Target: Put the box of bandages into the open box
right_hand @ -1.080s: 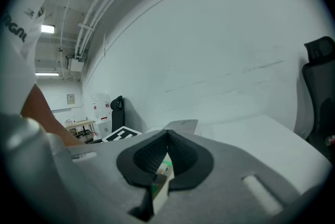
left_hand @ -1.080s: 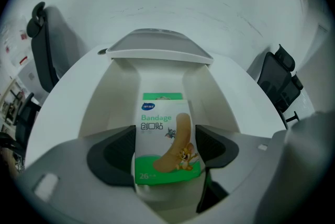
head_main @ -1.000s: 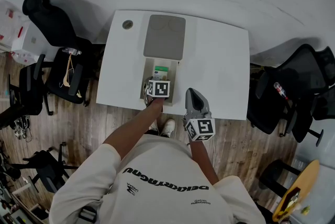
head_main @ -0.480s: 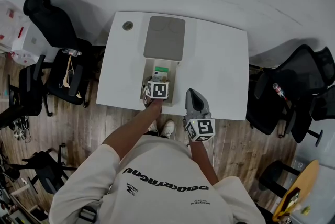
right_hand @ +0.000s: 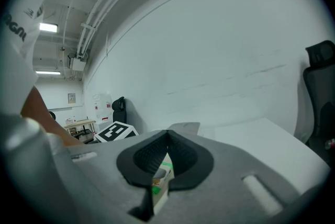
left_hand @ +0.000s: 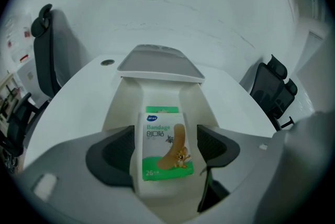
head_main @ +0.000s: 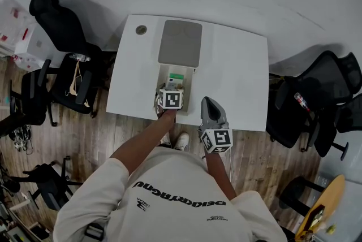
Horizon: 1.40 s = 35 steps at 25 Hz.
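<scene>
Since the earlier frame the left gripper (head_main: pixel 170 91) is shifted very little, but its jaws have just been opened wider. They are now spread on either side of the bandage box (left_hand: pixel 162 139), which is not pinched. The right gripper (right_hand: pixel 167 134) is held by the near table edge, its jaws pressed together on nothing. The release is judged done. The left gripper is best drawn straight up with the jaws kept spread, so that the packet is not dragged and the walls are not caught. The bandage box is laid flat, print upward, inside the open box (left_hand: pixel 123 108). What looks like a second green-edged packet is seen just behind it. Farther off, the grey lid (left_hand: pixel 159 63) is folded back on the white table (head_main: pixel 232 77).
</scene>
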Available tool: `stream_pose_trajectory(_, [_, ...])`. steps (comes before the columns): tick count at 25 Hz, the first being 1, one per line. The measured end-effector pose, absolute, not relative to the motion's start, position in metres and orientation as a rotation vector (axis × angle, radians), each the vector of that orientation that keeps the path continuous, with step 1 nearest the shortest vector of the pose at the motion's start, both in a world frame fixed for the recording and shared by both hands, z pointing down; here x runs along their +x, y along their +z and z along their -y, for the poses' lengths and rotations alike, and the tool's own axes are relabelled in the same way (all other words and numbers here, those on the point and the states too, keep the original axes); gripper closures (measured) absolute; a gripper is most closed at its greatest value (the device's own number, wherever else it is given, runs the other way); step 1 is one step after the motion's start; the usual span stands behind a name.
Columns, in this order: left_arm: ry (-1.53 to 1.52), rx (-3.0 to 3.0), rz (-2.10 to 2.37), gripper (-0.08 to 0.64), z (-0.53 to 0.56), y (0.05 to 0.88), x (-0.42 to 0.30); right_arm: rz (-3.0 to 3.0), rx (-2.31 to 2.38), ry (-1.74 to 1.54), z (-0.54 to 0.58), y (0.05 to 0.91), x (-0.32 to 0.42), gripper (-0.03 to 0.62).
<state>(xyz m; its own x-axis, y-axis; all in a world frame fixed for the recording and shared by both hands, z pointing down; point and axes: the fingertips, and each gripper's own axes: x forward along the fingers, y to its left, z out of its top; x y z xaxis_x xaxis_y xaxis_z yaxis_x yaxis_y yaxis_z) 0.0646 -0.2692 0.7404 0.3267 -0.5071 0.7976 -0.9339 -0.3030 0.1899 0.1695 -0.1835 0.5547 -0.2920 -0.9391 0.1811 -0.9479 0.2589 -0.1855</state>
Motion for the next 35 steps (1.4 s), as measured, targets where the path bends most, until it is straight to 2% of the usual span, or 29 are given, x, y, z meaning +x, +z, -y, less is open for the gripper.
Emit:
stream_pose_trajectory(11, [0.703,1.988,1.266,0.209,0.268,0.709,0.062,2.48,1.839,0.383,0.181,0.547,0.161,0.594])
stream_pose_trajectory(23, [0.54,2.137,1.276,0.327,0.261,0.658,0.063,2.488,1.828,0.358,0.176,0.541,0.156,0.595])
stream_pose_trajectory(35, [0.528,2.221,1.263,0.427,0.243,0.641,0.061,2.501,1.823,0.334,0.169,0.537,0.154,0.595])
